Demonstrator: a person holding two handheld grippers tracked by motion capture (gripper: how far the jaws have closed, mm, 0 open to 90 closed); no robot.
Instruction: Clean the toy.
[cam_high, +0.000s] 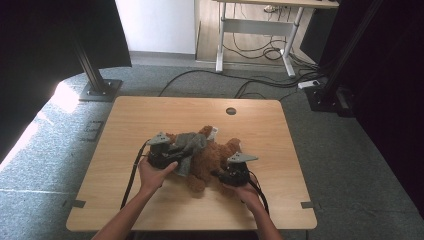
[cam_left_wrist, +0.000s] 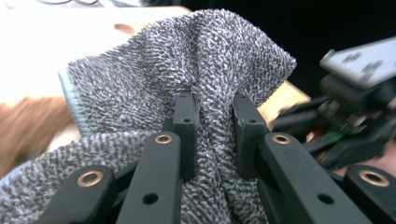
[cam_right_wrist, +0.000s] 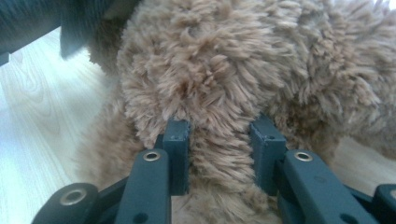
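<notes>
Grey cloth (cam_left_wrist: 187, 79) and plush toy (cam_right_wrist: 224, 79) between tongs

Plush toy (cam_high: 212, 157) lies on the table (cam_high: 150, 115), near frame centre in the high view. Knit cloth (cam_high: 187, 147) sits on the toy's left part. Left tool (cam_high: 167, 152) at the toy's left edge, jaws closed on a fold of the cloth (cam_left_wrist: 210, 93). Right tool (cam_high: 225, 172) at the toy's lower right, jaws on either side of a fur fold (cam_right_wrist: 219, 93). Table hole (cam_high: 230, 111) lies above the toy, toward the far edge.
</notes>
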